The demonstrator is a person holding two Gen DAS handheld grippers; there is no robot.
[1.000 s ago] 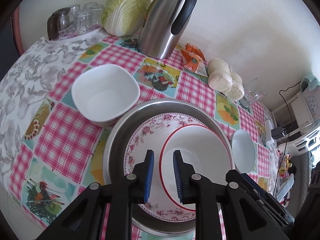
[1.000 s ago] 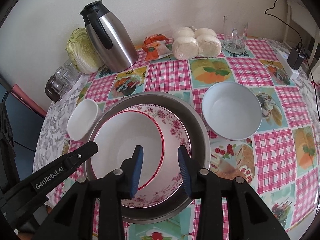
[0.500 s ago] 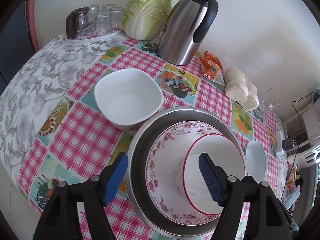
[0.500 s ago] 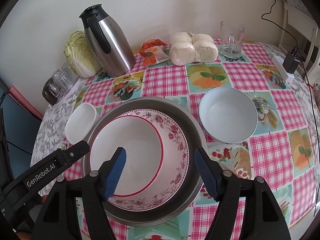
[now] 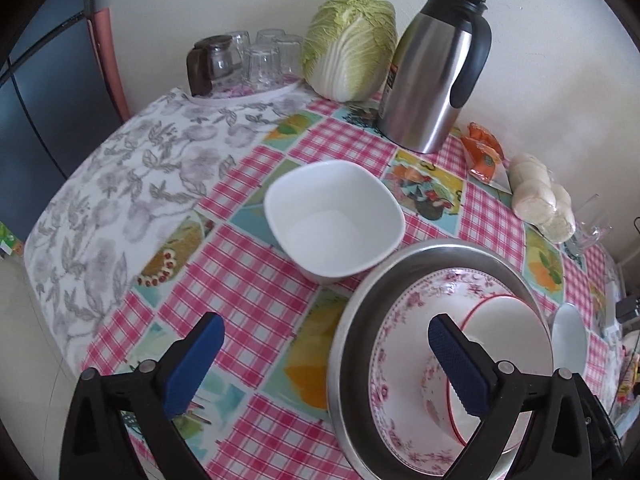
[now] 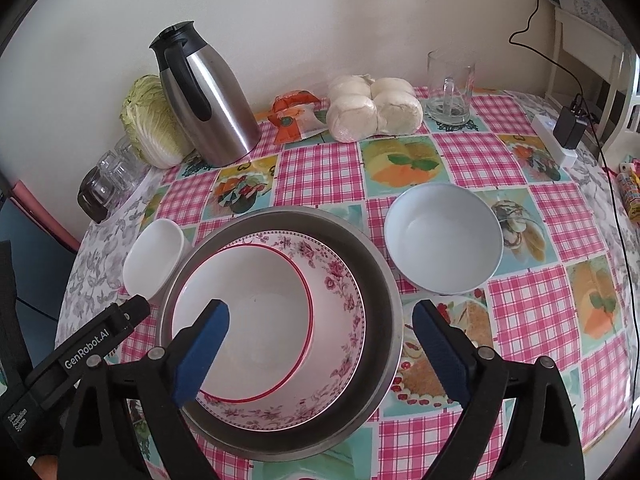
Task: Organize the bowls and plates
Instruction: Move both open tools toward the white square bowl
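A steel basin holds a pink floral bowl with a red-rimmed white bowl nested in it; the stack also shows in the left wrist view. A white square bowl stands left of the basin, also seen in the right wrist view. A pale blue round bowl stands to the basin's right. My left gripper is open and empty, above the table in front of the square bowl. My right gripper is open and empty over the basin's near side.
A steel thermos jug, cabbage, tray of glasses, orange packet, bagged buns and a glass mug line the back by the wall. A power strip lies at right.
Both grippers opened wide, from nearly shut over the nested bowls. The left gripper drew back and swung left toward the square bowl; the right one pulled back slightly.
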